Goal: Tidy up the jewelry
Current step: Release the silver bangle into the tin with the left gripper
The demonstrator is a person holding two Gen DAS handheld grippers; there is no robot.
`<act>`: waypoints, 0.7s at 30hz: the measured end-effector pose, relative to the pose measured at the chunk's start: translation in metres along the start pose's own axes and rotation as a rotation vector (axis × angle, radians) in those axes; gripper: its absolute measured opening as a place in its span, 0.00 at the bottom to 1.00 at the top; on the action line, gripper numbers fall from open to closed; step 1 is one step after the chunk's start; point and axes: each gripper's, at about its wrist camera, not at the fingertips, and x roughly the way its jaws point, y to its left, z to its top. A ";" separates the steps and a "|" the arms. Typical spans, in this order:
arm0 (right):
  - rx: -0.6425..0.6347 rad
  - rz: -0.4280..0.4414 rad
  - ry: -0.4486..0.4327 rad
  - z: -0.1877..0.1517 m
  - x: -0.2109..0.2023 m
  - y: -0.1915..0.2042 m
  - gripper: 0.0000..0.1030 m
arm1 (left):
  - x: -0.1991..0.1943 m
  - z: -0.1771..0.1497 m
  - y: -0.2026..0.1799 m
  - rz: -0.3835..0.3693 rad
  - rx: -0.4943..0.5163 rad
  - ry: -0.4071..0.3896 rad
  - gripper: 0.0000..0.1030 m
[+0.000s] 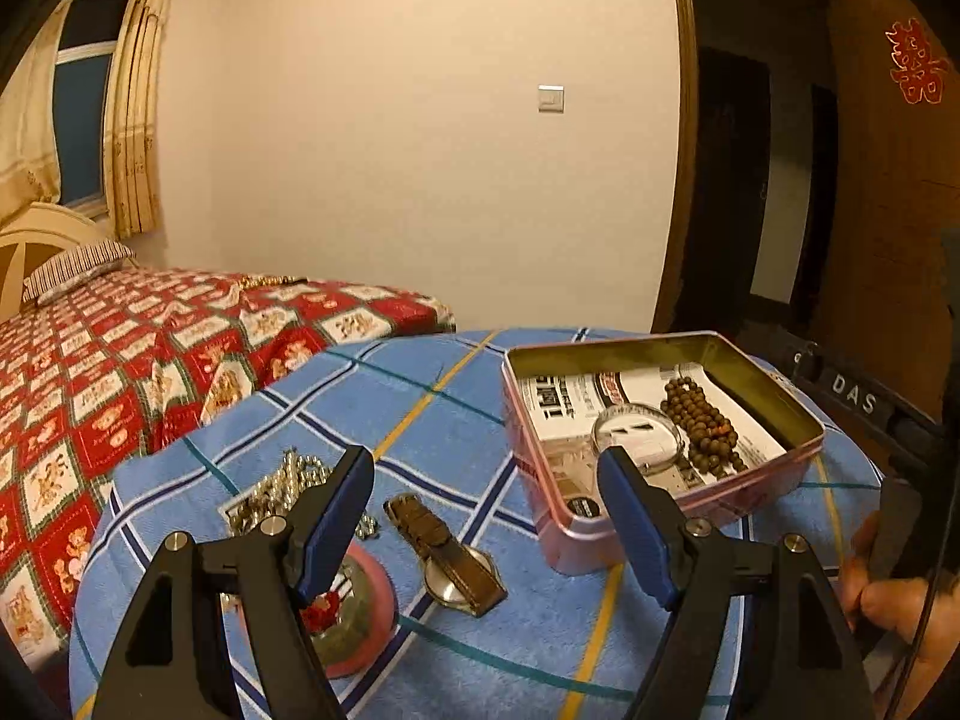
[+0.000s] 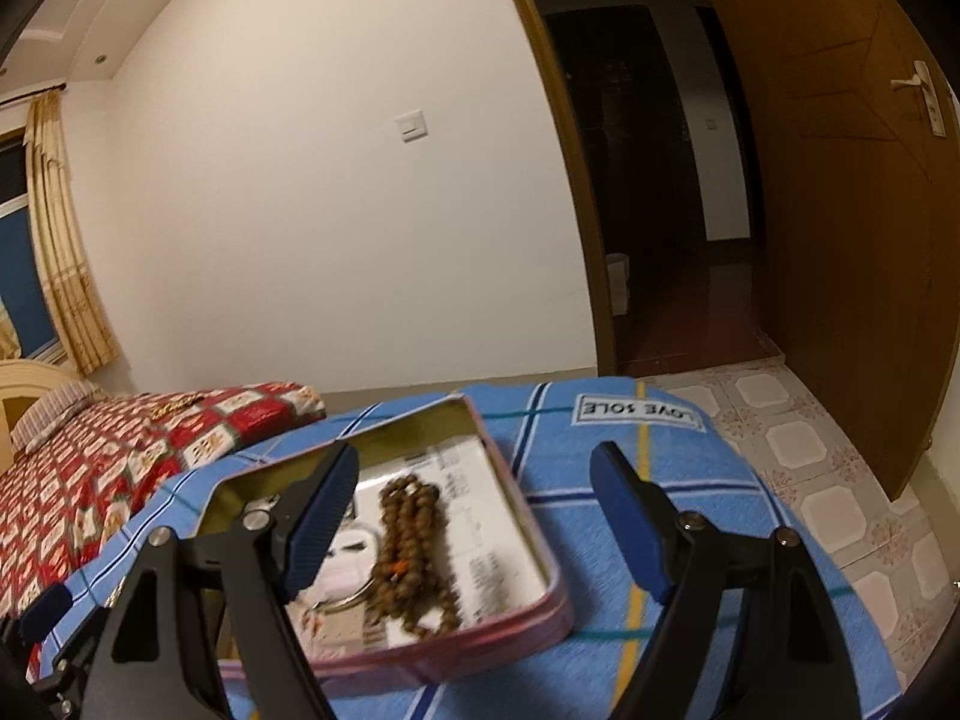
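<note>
A pink tin box [image 1: 591,540] stands open on a table under a blue checked cloth [image 1: 456,402]. In it lie a brown bead string [image 1: 702,426] and a clear bangle [image 1: 639,438] on printed paper. Left of the tin lies a wristwatch with a brown strap [image 1: 447,558], a silver bead chain [image 1: 282,489], and a round pink-rimmed piece [image 1: 354,612]. My left gripper [image 1: 486,525] hangs open over the watch, holding nothing. In the right wrist view the tin [image 2: 540,546] and the beads [image 2: 414,552] show again. My right gripper [image 2: 471,522] stands open and empty above the tin's right side.
A bed with a red patterned cover [image 1: 150,372] runs along the left, close to the table. A brown door [image 2: 852,240] stands open on the right over a tiled floor [image 2: 840,480]. A hand [image 1: 888,594] shows at the right edge of the left wrist view.
</note>
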 end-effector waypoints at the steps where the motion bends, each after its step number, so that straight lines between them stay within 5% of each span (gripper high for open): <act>1: -0.010 0.002 0.002 -0.002 -0.002 0.003 0.81 | 0.001 0.000 0.000 -0.001 -0.002 0.014 0.75; 16: -0.065 0.023 0.017 -0.020 -0.028 0.026 0.79 | -0.015 -0.010 0.022 -0.035 -0.032 0.068 0.75; 21: -0.110 0.102 0.061 -0.027 -0.030 0.045 0.64 | -0.030 -0.012 0.057 0.002 -0.044 0.066 0.75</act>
